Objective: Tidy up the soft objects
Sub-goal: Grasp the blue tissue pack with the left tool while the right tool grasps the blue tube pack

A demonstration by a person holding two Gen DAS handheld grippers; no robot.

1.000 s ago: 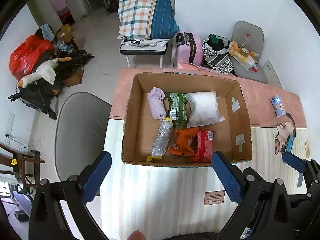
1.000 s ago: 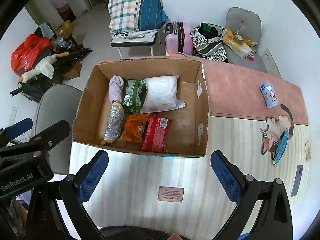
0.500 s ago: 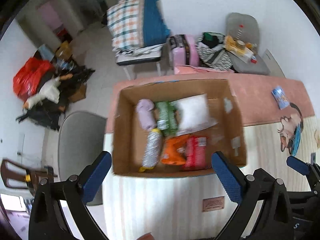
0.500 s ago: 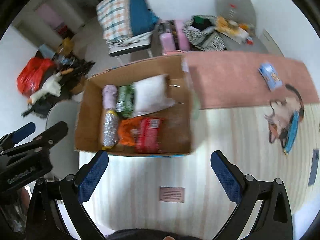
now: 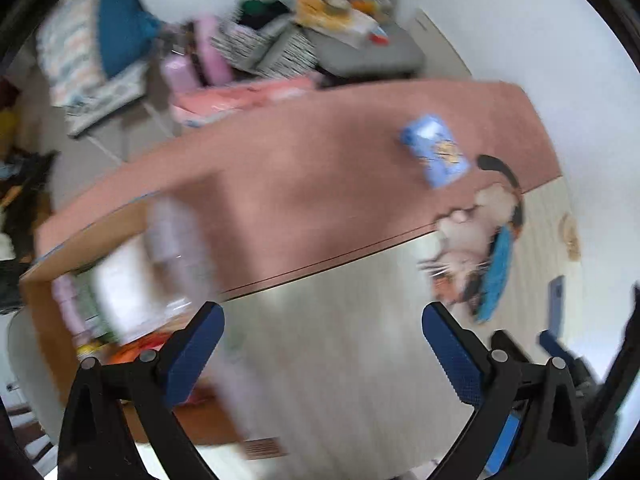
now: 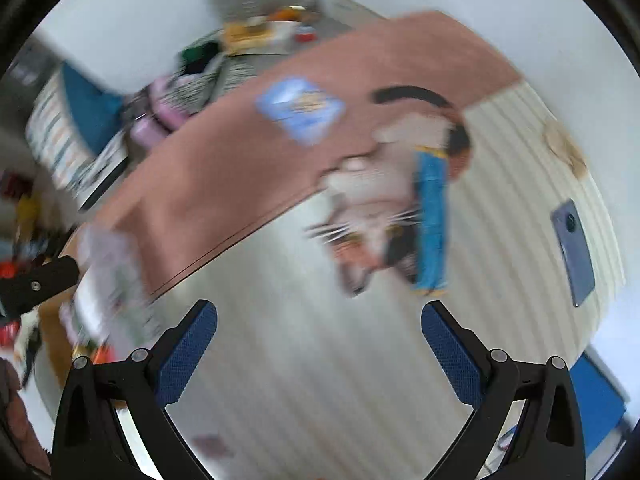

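Both wrist views have swung right since a second ago: the cardboard box (image 5: 44, 312), then centred ahead of both claws, now sits at the far left of each view, and the blue packet (image 5: 436, 156) on the pink half of the table mat (image 5: 300, 184) has come toward the middle. Heavy motion blur in both views.

Left gripper (image 5: 323, 356): jaws wide apart, nothing between them. Right gripper (image 6: 319, 354): the same, wide and empty, hanging over the striped near half of the mat.

Blue packet lies alone toward the far right corner of the pink section, just beside the cat print (image 6: 392, 208), well apart from the box. Judged to be the next soft item to collect; neither claw is on it yet.

Box holds a white bag (image 5: 128, 292), a lilac roll and a green packet along the far side, with orange and red wrappers nearer the front wall. Details smeared; exact arrangement hard to read.

Dark phone (image 6: 572, 252) lies near the mat's right edge, flat, apart from everything.
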